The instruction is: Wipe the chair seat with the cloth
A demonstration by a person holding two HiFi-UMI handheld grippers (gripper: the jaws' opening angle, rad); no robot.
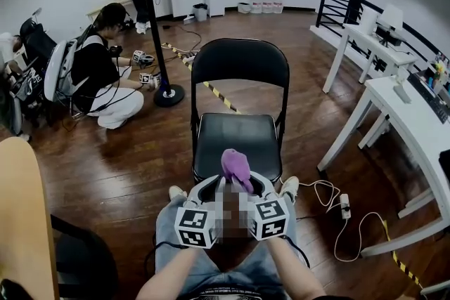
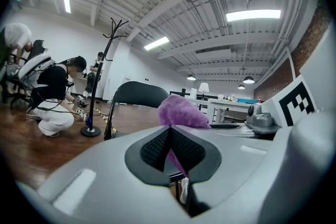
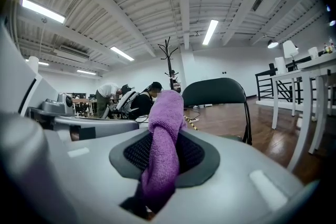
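The black folding chair [image 1: 238,140] stands straight ahead of me, its padded seat bare. A purple cloth [image 1: 235,166] is bunched up just over the seat's front edge, held between both grippers. My left gripper [image 1: 214,186] is shut on the cloth's left part, and my right gripper [image 1: 256,185] is shut on its right part. In the left gripper view the cloth [image 2: 181,112] bulges above the closed left gripper [image 2: 170,152], with the chair back [image 2: 137,94] beyond. In the right gripper view a thick fold of cloth [image 3: 164,134] runs down through the right gripper [image 3: 160,157].
A person [image 1: 102,77] crouches on the wooden floor at the left, beside a black coat stand [image 1: 156,24]. White tables [image 1: 411,116] line the right side. A cable with a power strip [image 1: 344,205] lies right of the chair. A wooden board [image 1: 21,221] stands near left.
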